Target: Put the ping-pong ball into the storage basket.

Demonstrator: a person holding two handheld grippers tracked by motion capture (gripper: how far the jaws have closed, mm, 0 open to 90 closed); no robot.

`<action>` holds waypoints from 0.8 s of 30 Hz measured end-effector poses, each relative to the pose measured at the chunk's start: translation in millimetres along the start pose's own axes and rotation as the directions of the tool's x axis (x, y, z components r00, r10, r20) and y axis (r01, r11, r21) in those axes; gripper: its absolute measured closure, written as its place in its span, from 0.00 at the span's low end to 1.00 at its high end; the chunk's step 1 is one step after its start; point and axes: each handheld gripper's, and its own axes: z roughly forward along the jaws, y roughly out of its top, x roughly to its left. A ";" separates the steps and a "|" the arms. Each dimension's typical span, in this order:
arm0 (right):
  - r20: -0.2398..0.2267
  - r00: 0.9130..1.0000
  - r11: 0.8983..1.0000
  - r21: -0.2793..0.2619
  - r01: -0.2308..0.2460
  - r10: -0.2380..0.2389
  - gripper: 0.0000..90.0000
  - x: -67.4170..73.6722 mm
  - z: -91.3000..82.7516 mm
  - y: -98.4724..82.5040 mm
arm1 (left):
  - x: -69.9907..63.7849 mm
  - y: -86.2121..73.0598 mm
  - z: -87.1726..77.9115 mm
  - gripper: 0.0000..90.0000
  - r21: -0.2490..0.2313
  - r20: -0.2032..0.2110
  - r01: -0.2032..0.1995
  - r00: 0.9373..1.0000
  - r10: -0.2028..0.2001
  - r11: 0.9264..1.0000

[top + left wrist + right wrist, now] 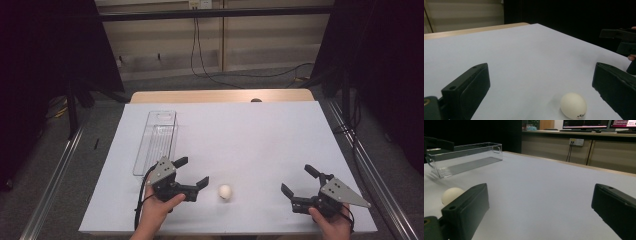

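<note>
Your left gripper [192,172] sits nearest the white egg [225,191], jaws spread wide and holding nothing. In the left gripper view the egg [573,105] lies on the white table cover [250,135] just ahead of the jaws and toward the right-hand one, its long axis slanting across the gap, so that hand looks best placed. Your right gripper [298,181] is also wide open, farther off. Beyond stands the clear plastic bin [156,141].

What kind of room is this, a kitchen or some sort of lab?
Likely a lab or office test bench: black curtains flank a paper-covered table, monitors sit on a counter behind, and cables trail across the floor.
</note>
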 end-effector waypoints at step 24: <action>0.000 1.000 1.000 -0.003 0.001 -0.001 0.01 0.2 0.0 0.1 | -8.9 0.0 13.5 0.02 0.018 0.037 0.000 0.999 -0.001 1.000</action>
